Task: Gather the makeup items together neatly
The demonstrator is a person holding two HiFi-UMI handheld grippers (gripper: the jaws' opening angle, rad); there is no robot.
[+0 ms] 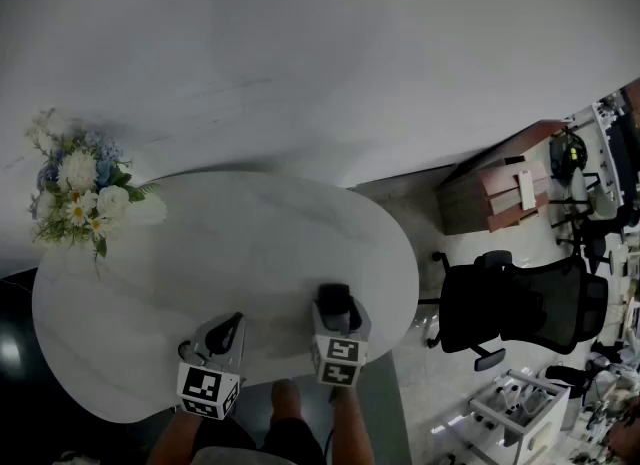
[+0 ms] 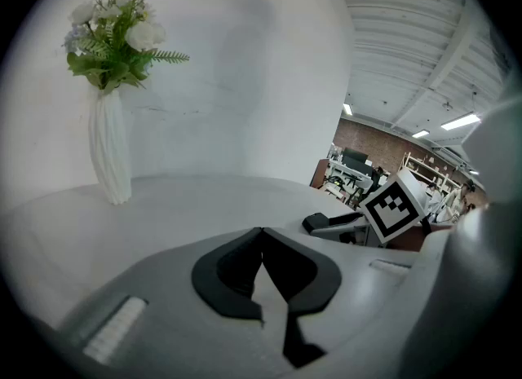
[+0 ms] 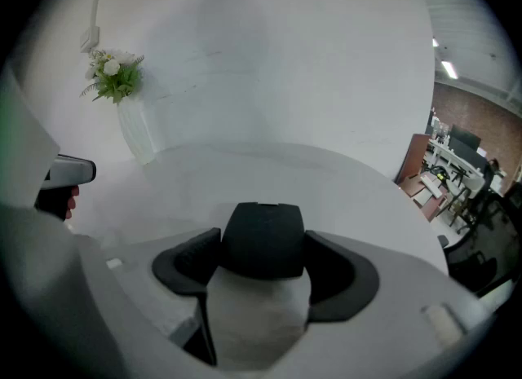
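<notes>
Makeup item (image 3: 261, 243), rounded matte-black cap

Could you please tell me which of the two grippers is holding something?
The right gripper: its fingers clamp a black-capped white container, while the left gripper has its fingers closed on nothing.

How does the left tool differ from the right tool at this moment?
The left tool has its jaws together with nothing between them; the right tool has its jaws apart, shut on a white item with a black cap. In the head view the right tool reaches slightly farther onto the white table than the left tool. Both are at the table's near edge, and each carries a marker cube.
</notes>
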